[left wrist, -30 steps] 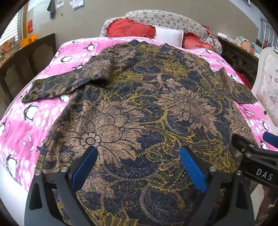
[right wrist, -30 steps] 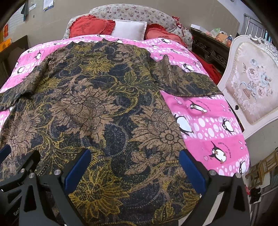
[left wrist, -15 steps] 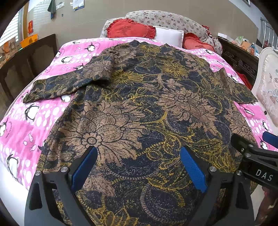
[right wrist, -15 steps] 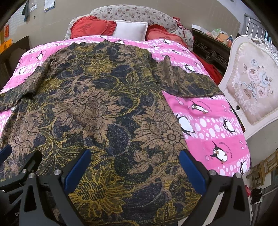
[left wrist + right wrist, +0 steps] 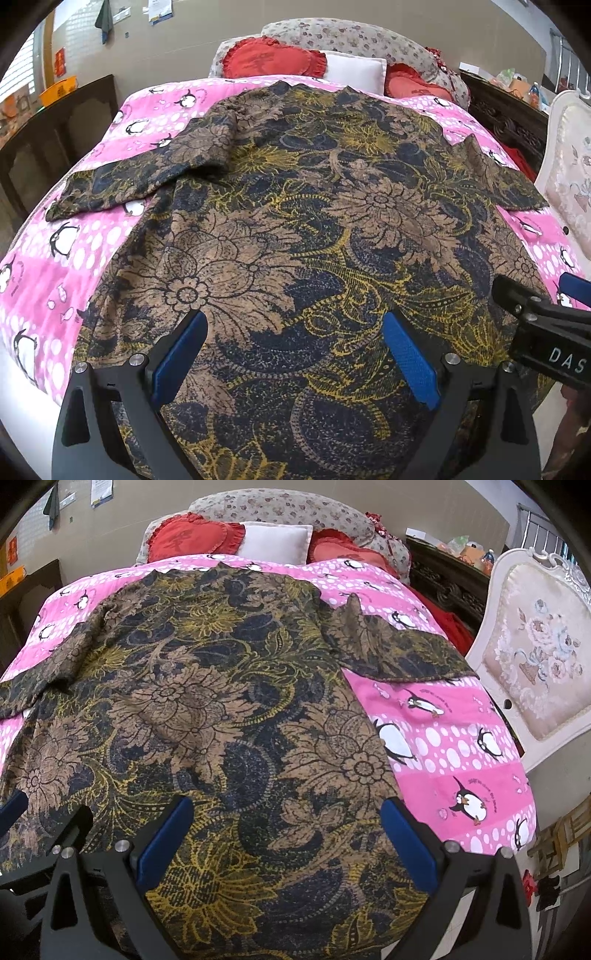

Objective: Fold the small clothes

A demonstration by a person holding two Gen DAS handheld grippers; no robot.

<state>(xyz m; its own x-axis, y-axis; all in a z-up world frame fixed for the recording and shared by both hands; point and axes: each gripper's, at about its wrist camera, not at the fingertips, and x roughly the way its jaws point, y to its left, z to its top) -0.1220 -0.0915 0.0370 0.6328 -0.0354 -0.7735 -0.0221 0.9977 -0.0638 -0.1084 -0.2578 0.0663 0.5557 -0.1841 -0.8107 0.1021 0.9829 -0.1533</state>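
Observation:
A dark floral dress (image 5: 295,229) in navy, brown and gold lies spread flat on a pink penguin bedspread (image 5: 74,251), both sleeves out to the sides. It also shows in the right wrist view (image 5: 221,720). My left gripper (image 5: 295,350) is open and empty, hovering over the dress's hem area. My right gripper (image 5: 284,838) is open and empty over the hem's right part. The right gripper's body (image 5: 546,332) shows at the right of the left wrist view. The left gripper's fingers (image 5: 70,827) show at the left of the right wrist view.
Red heart cushions (image 5: 273,61) and a white pillow (image 5: 354,70) lie at the head of the bed. A white upholstered chair (image 5: 535,672) stands at the bed's right side. Dark wooden furniture (image 5: 55,136) stands to the left.
Both grippers have drawn back and risen slightly, so more of the bed shows. The dress has not moved and both grippers stay open.

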